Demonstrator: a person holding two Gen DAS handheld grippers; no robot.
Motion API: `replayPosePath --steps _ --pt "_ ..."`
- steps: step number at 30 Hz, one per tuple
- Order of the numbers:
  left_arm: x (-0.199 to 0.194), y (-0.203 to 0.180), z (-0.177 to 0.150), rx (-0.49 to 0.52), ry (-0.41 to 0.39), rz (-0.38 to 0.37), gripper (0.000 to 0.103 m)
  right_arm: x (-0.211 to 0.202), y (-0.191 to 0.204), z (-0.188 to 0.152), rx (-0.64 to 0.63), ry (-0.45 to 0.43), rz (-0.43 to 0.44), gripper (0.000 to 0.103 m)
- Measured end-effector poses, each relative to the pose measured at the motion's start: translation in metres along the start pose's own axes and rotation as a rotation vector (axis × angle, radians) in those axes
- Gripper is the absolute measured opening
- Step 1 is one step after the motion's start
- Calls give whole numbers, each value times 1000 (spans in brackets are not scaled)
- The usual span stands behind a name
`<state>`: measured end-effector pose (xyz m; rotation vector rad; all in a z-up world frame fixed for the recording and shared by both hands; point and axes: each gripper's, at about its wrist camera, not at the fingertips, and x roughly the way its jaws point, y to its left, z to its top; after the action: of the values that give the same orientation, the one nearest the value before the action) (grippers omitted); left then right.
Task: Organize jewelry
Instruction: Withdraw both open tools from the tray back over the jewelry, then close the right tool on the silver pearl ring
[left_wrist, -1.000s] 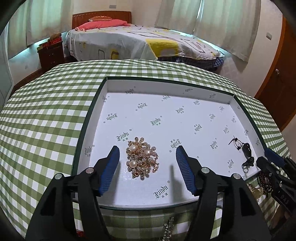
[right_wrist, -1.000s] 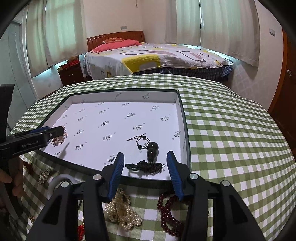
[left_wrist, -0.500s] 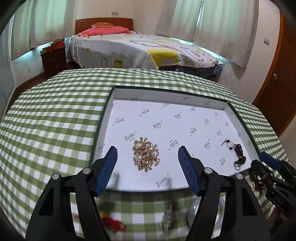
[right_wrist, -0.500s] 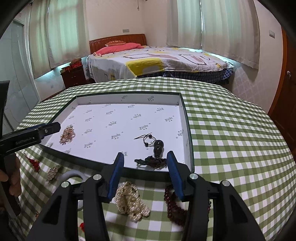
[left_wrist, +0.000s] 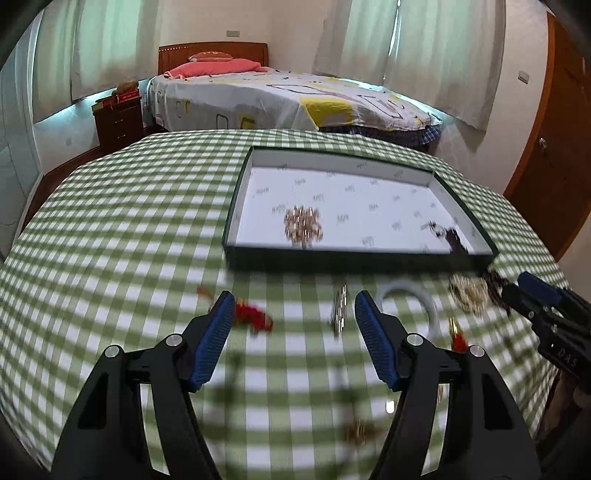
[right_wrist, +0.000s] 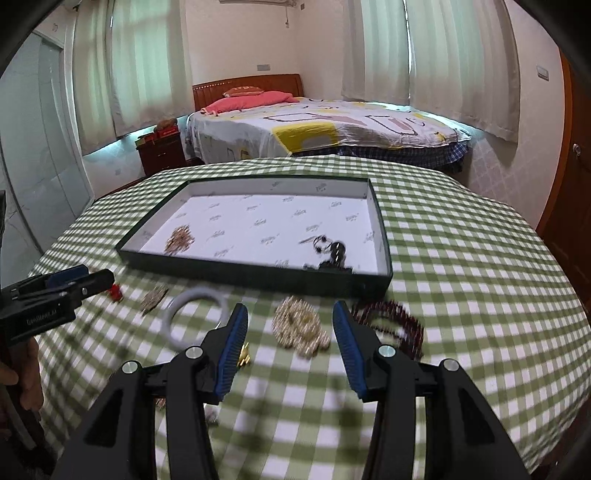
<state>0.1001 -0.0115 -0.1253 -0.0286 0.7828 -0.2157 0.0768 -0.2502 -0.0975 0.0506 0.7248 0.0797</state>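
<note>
Left wrist view shows the left gripper (left_wrist: 293, 314) spread wide and empty above a green-and-white checked tablecloth (left_wrist: 110, 240) that covers the whole table. At 12 o'clock from its tips lies a dark-edged tray (left_wrist: 369, 258) lined with white printed paper. Inside it, a gold brooch (left_wrist: 303, 226) rests near the front wall, and a black cord pendant (left_wrist: 448, 238) lies at the tray's 3 o'clock end.

Loose pieces sit on the cloth in front of the tray, all blurred: a red ornament (left_wrist: 253, 317) just beside the left finger, a silvery piece (left_wrist: 340, 308) beside the right finger, a white bangle (left_wrist: 410, 301) at 2 o'clock, and a small red-and-gold item (left_wrist: 457, 334) next to it.

Right wrist view shows the right gripper (right_wrist: 291, 332) also held wide with nothing between its fingers. A heap of pearl beads (right_wrist: 301, 326) lies on the cloth between them, and a dark red bead bracelet (right_wrist: 393, 323) at 2 o'clock.

Beyond the table stands a bed (right_wrist: 332, 125) with a patterned cover and pink pillow (right_wrist: 251, 99), against a wooden headboard (right_wrist: 247, 83). A dark nightstand (right_wrist: 160, 153) sits at 10 o'clock, pale curtains (right_wrist: 443, 55) hang over the windows, and a wooden door (left_wrist: 554, 147) stands at 3 o'clock.
</note>
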Motion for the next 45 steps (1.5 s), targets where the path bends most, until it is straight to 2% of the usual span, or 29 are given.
replayPosePath --steps 2,4,8,11,18,27,30,39,45 --pt "-5 1 -8 -1 5 1 64 -4 3 -9 2 11 15 48" --pt "-10 1 -17 0 12 2 56 -7 10 -18 -8 26 28 48" --pt "-17 1 -30 -2 23 -2 54 -8 22 -32 -30 52 58 48" --pt "-21 -2 -38 12 29 -9 47 -7 33 -40 -50 69 71 48" --pt "-24 -4 -42 24 24 -16 46 7 44 -45 -63 119 80 45" --pt "-16 -8 -46 28 52 -24 46 15 46 -51 -68 162 91 29" --pt "-15 -9 -46 34 55 -26 46 15 47 -51 -80 165 95 19" --pt "-13 -19 -47 55 59 -43 46 7 40 -49 -87 142 67 19" --pt "-11 -41 -49 111 69 -79 46 1 24 -47 -60 120 46 19"
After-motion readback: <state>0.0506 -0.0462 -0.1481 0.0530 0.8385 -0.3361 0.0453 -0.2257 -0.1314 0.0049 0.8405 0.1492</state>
